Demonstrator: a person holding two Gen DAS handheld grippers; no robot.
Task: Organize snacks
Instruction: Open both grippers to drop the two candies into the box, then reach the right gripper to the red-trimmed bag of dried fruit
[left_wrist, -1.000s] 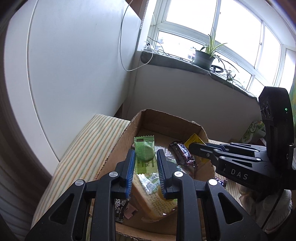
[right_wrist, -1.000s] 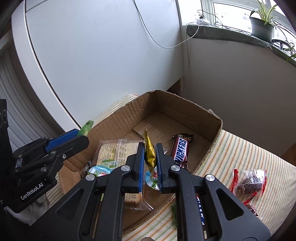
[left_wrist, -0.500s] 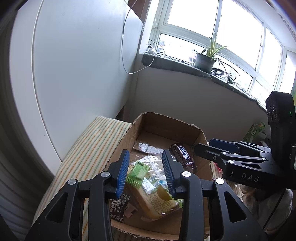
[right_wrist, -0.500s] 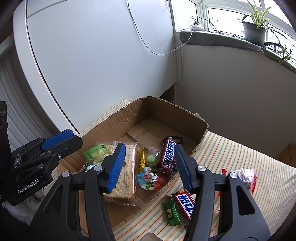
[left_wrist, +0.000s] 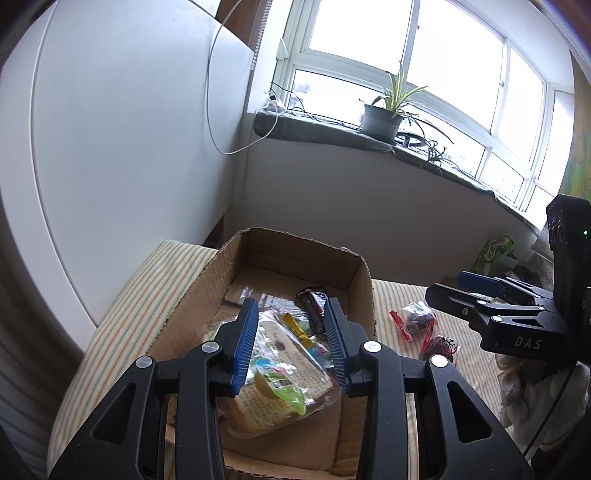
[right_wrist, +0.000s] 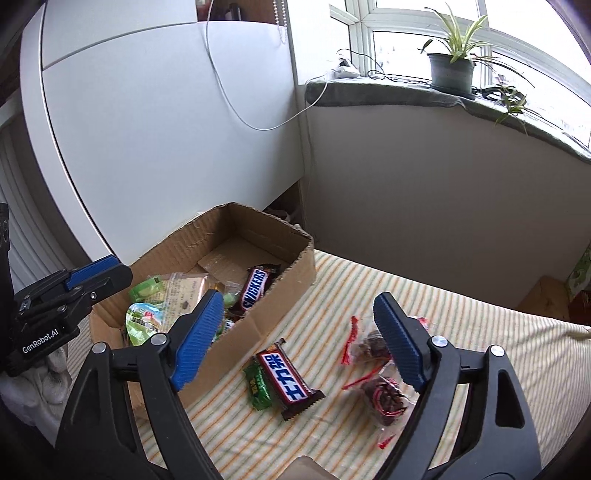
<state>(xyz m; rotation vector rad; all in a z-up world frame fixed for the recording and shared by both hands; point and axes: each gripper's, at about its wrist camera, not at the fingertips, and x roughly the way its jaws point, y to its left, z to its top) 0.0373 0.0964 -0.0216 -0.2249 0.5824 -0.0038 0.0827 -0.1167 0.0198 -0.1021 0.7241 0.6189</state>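
right wrist: right tool (right_wrist: 299, 328) tilted down, jaws opening, empty.

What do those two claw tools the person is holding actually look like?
Both are black plastic claws with two fingers. The fingers carry ribbed blue pads and silver round bolts at the joints. The left gripper has "GenRobot.AI" printed in white on its side; the right gripper has "DAS" and a tiny green light.

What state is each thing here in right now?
Brown cardboard box: open-topped, partly filled with snacks.
Brown Snickers bar: inside box.
Second Snickers bar with Chinese lettering: outside, on striped cloth.
Green wrapped candy: outside, beside that bar.
Left gripper: jaws open, empty.
Right gripper: jaws opening, empty.
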